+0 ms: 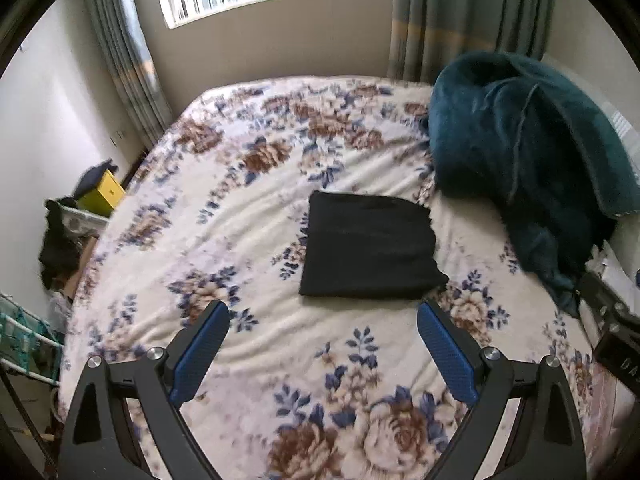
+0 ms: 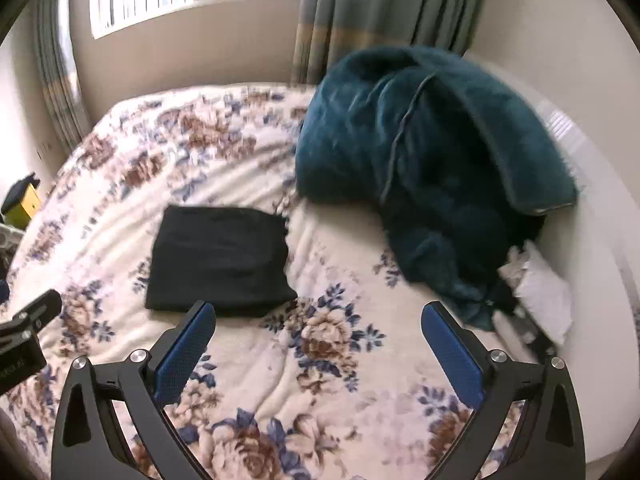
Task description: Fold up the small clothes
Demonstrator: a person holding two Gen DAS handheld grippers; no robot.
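A black garment [image 1: 370, 246] lies folded into a flat rectangle on the floral bedspread [image 1: 208, 216]. It also shows in the right wrist view [image 2: 220, 260]. My left gripper [image 1: 323, 316] is open and empty, held above the bed just short of the garment's near edge. My right gripper [image 2: 319, 316] is open and empty, to the right of the garment; its left finger [image 2: 188, 344] overlaps the garment's near edge in view. The right gripper's body shows at the right edge of the left wrist view [image 1: 616, 336], and the left gripper's body at the left edge of the right wrist view [image 2: 24, 332].
A heaped teal blanket [image 1: 524, 152] lies on the right of the bed, also seen in the right wrist view [image 2: 424, 168], with something white [image 2: 544, 292] beside it. A yellow box [image 1: 102, 194] and clutter stand on the floor left of the bed. A window and curtains [image 1: 460, 12] are behind.
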